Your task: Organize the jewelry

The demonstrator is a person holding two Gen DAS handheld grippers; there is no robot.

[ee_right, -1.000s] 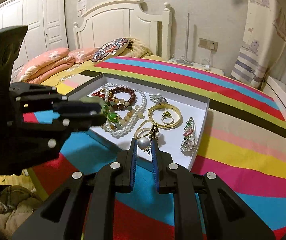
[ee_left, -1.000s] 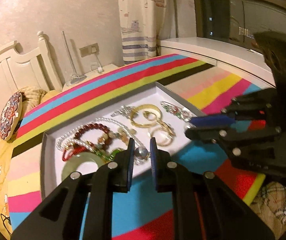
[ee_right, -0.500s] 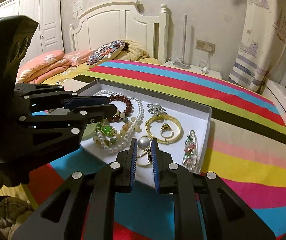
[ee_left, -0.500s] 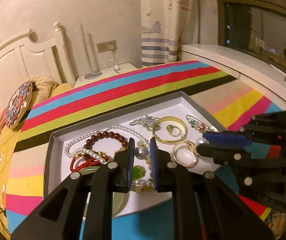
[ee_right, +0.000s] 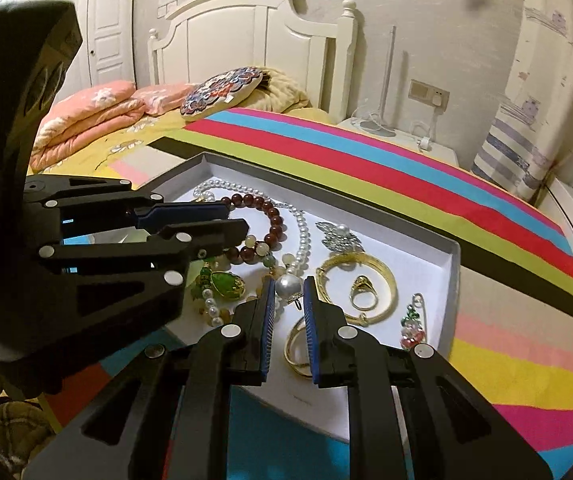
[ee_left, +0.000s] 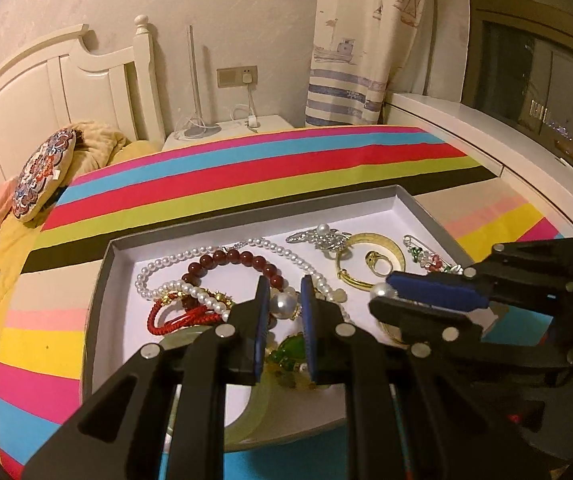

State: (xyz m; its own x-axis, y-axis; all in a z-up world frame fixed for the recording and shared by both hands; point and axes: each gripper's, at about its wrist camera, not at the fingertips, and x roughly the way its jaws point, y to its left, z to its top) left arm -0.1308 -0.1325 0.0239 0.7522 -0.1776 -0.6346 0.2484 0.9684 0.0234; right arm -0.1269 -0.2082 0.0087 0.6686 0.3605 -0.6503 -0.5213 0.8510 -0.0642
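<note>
A shallow white tray (ee_left: 370,210) (ee_right: 452,276) lies on a striped cloth, holding pearl necklaces (ee_left: 166,268), a dark red bead bracelet (ee_left: 238,260) (ee_right: 276,220), a gold bangle (ee_left: 382,240) (ee_right: 386,276) with a ring (ee_right: 360,288) inside it, a green pendant (ee_right: 226,282) and brooches. My left gripper (ee_left: 282,304) is shut on a large pearl earring (ee_left: 282,305) above the tray's middle. My right gripper (ee_right: 289,286) is shut on a matching pearl earring (ee_right: 289,285) above the tray's near side. Each gripper shows in the other's view.
The striped cloth (ee_left: 270,164) covers a bed end. A white headboard (ee_right: 262,32), pillows and a round cushion (ee_right: 222,92) lie behind. A nightstand (ee_left: 222,132) with cables, a curtain (ee_left: 358,40) and a window ledge (ee_left: 486,140) stand beyond.
Both grippers have moved forward over the tray, each still holding its pearl earring. The tray now lies closer under the fingers.
</note>
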